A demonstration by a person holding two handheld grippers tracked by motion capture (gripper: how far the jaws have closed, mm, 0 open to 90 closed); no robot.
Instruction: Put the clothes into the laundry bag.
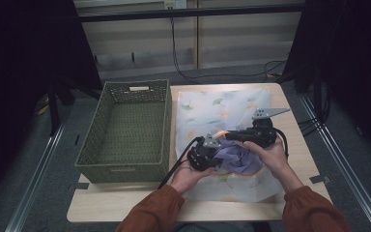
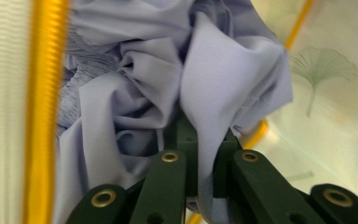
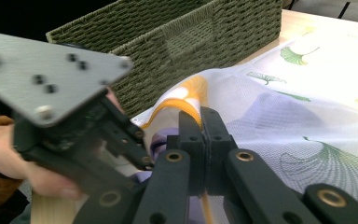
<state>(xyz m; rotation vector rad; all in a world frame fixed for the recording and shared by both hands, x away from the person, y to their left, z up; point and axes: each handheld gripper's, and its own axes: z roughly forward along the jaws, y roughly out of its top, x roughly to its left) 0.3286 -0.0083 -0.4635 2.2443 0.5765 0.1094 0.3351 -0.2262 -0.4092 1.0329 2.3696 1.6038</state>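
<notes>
A white mesh bag printed with green and yellow leaves lies on the table, its yellow-edged opening lifted toward me. Crumpled lavender cloth sits in that opening. My left gripper is shut on a fold of the lavender cloth, which drapes over its jaw tips. My right gripper is shut on the bag's yellow edge, holding it up just above the cloth. In the right gripper view its jaws meet on that edge, with the left gripper's grey plate close at the left.
A green woven basket stands on the table's left half, right beside the bag, and looks empty. Its wall rises behind both grippers. Bare wooden table shows to the right of the bag and along the front edge.
</notes>
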